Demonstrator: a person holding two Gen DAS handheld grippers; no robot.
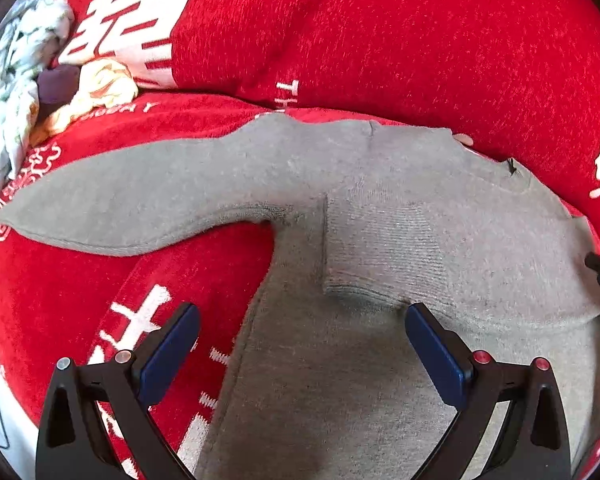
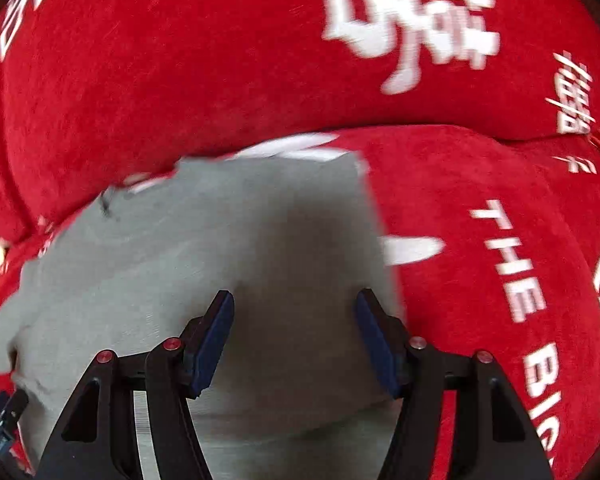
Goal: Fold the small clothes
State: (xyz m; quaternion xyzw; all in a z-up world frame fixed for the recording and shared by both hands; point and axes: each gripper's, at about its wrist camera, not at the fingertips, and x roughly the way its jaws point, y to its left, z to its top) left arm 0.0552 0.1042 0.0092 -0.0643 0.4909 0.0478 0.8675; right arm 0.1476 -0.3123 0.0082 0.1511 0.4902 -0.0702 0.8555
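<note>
Your left claw (image 1: 302, 344): jaws spread wide, empty, poised over grey sweater (image 1: 380, 216). Your right claw (image 2: 294, 332): also released, above sweater's folded right side. Sweater lies flat on red blanket (image 1: 380, 40); right sleeve already folded across chest, left sleeve (image 1: 120, 204) stretching toward 9 o'clock. Step in hand, likely: sleeve folding. Next: reach to 9 o'clock, pinch cuff, carry inward. Loose clothes pile (image 1: 28, 80) at 10 o'clock.

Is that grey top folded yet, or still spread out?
Partly folded. On the grey top, one sleeve still lies stretched out on the red cover, while the other is folded across the body.
</note>
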